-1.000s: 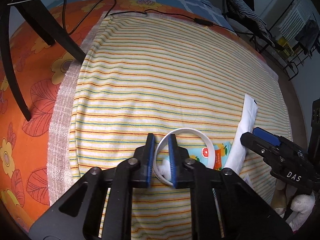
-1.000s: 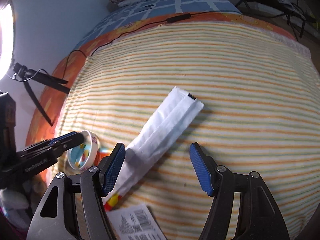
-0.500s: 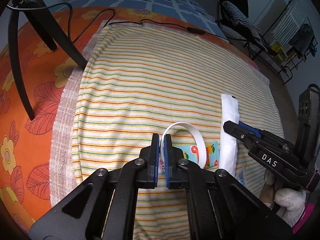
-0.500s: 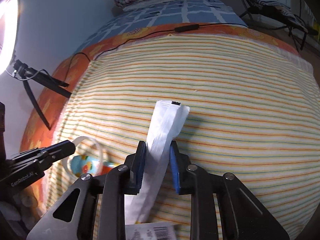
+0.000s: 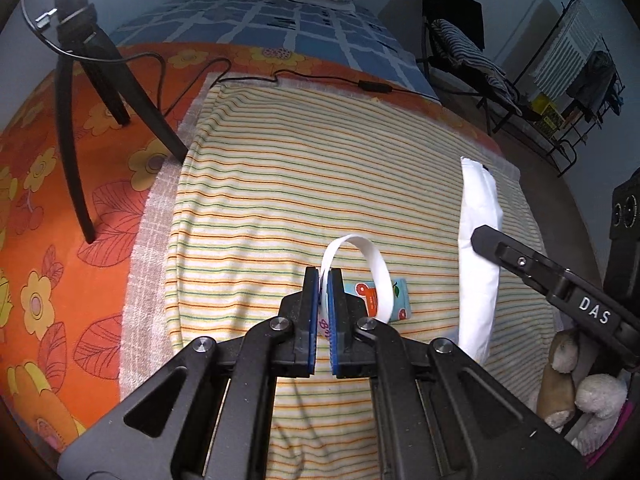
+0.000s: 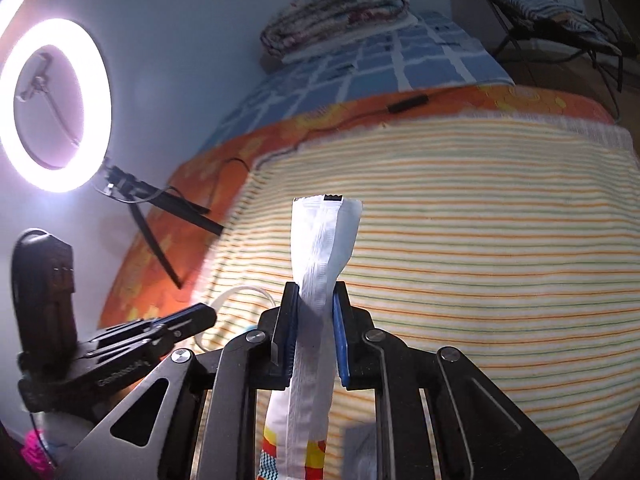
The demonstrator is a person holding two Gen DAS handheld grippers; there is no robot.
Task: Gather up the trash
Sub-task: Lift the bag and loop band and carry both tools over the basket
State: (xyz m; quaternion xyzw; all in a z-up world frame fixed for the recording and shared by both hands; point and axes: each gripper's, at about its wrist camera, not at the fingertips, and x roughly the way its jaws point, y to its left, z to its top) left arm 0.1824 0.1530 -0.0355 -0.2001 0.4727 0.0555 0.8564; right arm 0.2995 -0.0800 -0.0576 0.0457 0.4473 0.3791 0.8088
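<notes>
A small white cup (image 5: 374, 264) hangs above the striped cloth (image 5: 280, 184), and my left gripper (image 5: 324, 280) is shut on its rim. Under it a blue and orange fruit packet (image 5: 396, 300) lies flat on the cloth. In the right wrist view my right gripper (image 6: 316, 292) is shut on a long white wrapper (image 6: 324, 240), whose top end stands up past the fingers while its printed lower end hangs below. The left wrist view also has the wrapper (image 5: 478, 240), off the cloth in the right gripper (image 5: 480, 236). At the left of the right wrist view the left gripper (image 6: 200, 314) shows.
A black tripod (image 5: 100, 92) with a lit ring light (image 6: 56, 104) stands on the orange flowered sheet at the left, its cable (image 5: 280, 76) running along the cloth's far edge. Folded blankets (image 6: 340, 12) lie beyond. Plush toys (image 5: 592, 400) sit at the lower right. A printed slip (image 6: 360, 452) lies near.
Both grippers have gone from open to shut, the left on the cup's rim and the right on the white wrapper. Both have since risen, lifting the cup and the wrapper off the cloth.
</notes>
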